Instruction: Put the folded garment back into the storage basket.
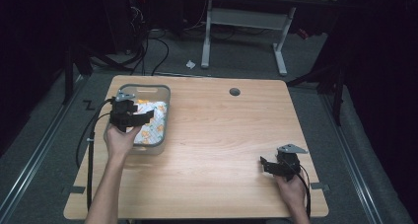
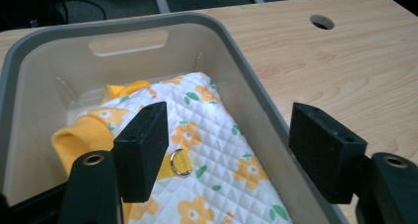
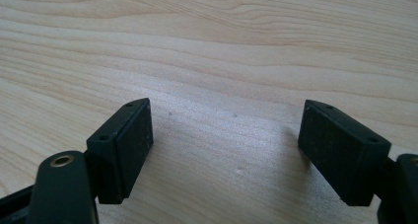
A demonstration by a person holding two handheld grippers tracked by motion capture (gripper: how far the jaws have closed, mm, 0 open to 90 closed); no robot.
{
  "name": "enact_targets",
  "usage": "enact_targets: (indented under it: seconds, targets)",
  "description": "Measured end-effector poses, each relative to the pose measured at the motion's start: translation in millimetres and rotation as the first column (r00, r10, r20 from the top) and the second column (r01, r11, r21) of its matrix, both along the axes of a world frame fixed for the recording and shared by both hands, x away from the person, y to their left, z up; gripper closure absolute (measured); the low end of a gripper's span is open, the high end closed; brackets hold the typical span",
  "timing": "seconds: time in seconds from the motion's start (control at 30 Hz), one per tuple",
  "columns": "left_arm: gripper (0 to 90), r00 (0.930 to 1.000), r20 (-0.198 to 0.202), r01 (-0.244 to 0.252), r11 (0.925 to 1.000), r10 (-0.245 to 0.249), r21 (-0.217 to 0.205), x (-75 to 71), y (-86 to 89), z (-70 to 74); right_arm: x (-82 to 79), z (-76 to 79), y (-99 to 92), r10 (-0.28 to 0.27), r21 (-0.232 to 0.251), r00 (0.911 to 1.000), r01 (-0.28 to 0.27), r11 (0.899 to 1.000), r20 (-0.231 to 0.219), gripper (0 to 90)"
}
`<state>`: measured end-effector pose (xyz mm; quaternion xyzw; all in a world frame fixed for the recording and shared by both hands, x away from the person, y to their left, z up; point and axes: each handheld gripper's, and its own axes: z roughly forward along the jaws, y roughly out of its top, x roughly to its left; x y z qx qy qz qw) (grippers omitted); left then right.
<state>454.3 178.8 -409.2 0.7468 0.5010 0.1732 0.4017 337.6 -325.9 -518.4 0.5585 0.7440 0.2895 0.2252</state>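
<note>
We're holding the left gripper over the grey bin, jaws spread, gripping nothing; the floral quilted cloth is lying inside. Right gripper is resting on the tabletop, jaws spread.

The bin sits at the table's far left; the quilted garment lies inside it.

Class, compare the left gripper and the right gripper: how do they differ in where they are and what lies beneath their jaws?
The left gripper hangs over the grey bin, while the right gripper sits low at the table's near right corner. Beneath the left gripper's jaws lies the flowered quilted cloth; beneath the right gripper's, bare wood. Both are black, hand-held, and open with nothing between their jaws.
</note>
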Motion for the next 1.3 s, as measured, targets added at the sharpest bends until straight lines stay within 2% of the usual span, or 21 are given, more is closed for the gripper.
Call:
enact_targets:
  seconds: [0.33, 0.7, 1.3]
  targets:
    - [31.4, 0.9975, 0.039, 0.059, 0.9983, -0.058, -0.006, -14.6, -19.7, 7.5, 0.0, 0.0, 0.0, 0.000, 0.000, 1.0000, 0.000, 1.000, 0.000, 21.3]
    - [32.2, 0.9925, 0.054, 0.111, 0.9936, -0.110, -0.022, -25.1, -36.0, 9.6, 0.0, 0.0, 0.0, 0.000, 0.000, 1.0000, 0.000, 1.000, 0.000, 21.3]
    - [33.1, 0.9892, 0.069, 0.132, 0.9908, -0.130, -0.029, -38.7, -47.2, 3.6, -0.1, 0.0, 0.1, 0.002, 0.000, 1.0000, -0.002, 1.000, 0.000, 21.3]
